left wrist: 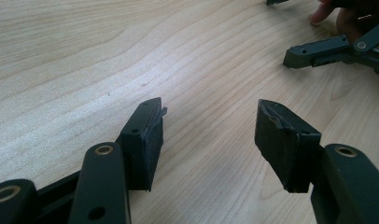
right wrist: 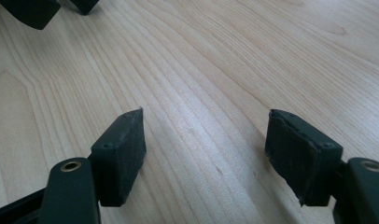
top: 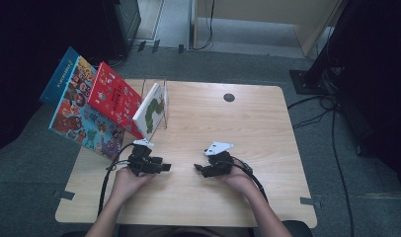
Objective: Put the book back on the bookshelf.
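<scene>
Between the left gripper (top: 166,167) jaws, spread, lies bare table (top: 213,118); likewise the right gripper (top: 197,169), spread and empty, tips facing the left. Books (top: 150,109) lean in a clear stand (top: 159,103) beyond and left of the left gripper, well apart. Step: rest, pre-reach. Next likely needs left gripper swung toward books.

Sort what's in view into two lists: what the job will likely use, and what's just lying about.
Likely in use:
- left gripper, jaws open on nothing
- right gripper, jaws open on nothing
- three picture books leaning in the clear stand

Lying about:
- round dark cap in the table
- cables on the floor
</scene>
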Tool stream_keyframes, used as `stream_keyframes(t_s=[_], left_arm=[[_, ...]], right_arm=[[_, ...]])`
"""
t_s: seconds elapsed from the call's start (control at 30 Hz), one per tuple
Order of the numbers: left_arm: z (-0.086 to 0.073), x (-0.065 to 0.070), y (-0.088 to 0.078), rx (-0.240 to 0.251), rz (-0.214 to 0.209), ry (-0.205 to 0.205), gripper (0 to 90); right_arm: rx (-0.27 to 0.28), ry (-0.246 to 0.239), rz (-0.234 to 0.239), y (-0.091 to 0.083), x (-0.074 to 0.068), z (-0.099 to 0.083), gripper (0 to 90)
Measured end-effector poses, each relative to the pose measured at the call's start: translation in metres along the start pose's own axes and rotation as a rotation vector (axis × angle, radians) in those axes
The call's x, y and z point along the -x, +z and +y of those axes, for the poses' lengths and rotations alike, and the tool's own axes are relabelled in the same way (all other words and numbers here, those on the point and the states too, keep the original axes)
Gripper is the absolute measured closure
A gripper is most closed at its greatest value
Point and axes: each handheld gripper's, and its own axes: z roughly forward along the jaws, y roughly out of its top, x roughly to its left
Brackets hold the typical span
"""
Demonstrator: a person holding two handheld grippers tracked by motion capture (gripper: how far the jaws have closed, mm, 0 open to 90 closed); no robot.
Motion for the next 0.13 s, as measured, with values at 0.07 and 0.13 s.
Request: stream_keyframes(t_s=[0.07, 0.13], left_arm=[[-0.0001, 0.0002, 0.0, 0.0, 0.002, 0.003, 42.9], [-0.0002, 0.0002, 0.0, 0.0, 0.002, 0.005, 42.9]], right_arm=[[0.0, -0.001, 0.001, 0.0, 0.0, 0.0, 28.7], [0.0, 0.0, 0.0, 0.0, 0.0, 0.0, 28.6]])
